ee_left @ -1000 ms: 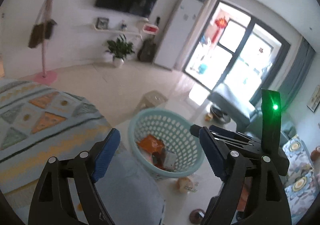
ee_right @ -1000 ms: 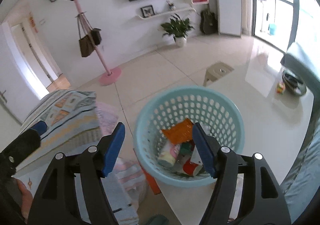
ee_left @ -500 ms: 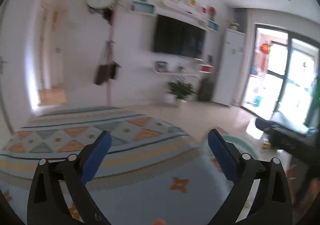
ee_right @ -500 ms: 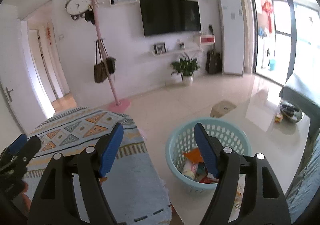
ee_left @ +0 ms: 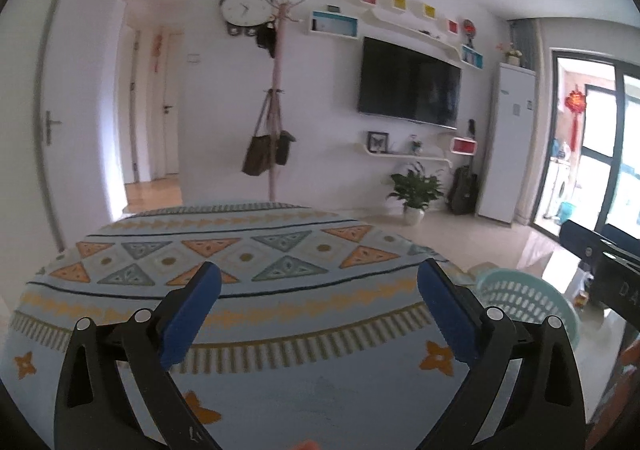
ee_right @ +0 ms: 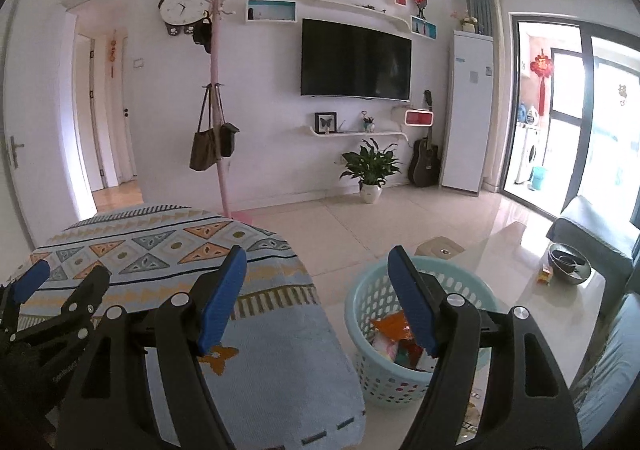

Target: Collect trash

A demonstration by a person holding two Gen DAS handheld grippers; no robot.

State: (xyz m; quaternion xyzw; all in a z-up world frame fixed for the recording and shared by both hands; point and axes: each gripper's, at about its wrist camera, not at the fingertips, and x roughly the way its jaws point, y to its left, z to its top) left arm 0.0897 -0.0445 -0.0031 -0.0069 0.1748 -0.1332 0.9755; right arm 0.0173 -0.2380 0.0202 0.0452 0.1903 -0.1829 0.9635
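A light blue perforated basket point(ee_right: 372, 310) stands on the white table and holds several pieces of trash, among them an orange wrapper point(ee_right: 390, 328). Its rim also shows in the left wrist view point(ee_left: 528, 290) at the right. My right gripper point(ee_right: 320, 290) is open and empty, raised above and in front of the basket. My left gripper point(ee_left: 318, 302) is open and empty, held above a patterned blue blanket point(ee_left: 240, 258). The left gripper also shows in the right wrist view point(ee_right: 60, 282) at the far left.
The patterned blanket point(ee_right: 160, 246) covers a surface at the left. A white glossy table point(ee_right: 520, 290) carries a dark bowl point(ee_right: 568, 268) and a small orange box point(ee_right: 546, 275). A grey sofa point(ee_right: 592, 234), a coat stand point(ee_right: 218, 130) and a plant point(ee_right: 370, 170) stand further off.
Both grippers have lifted and tilted up from the basket to look across the room. The left one has swung left over the blanket. Both stay open and empty.
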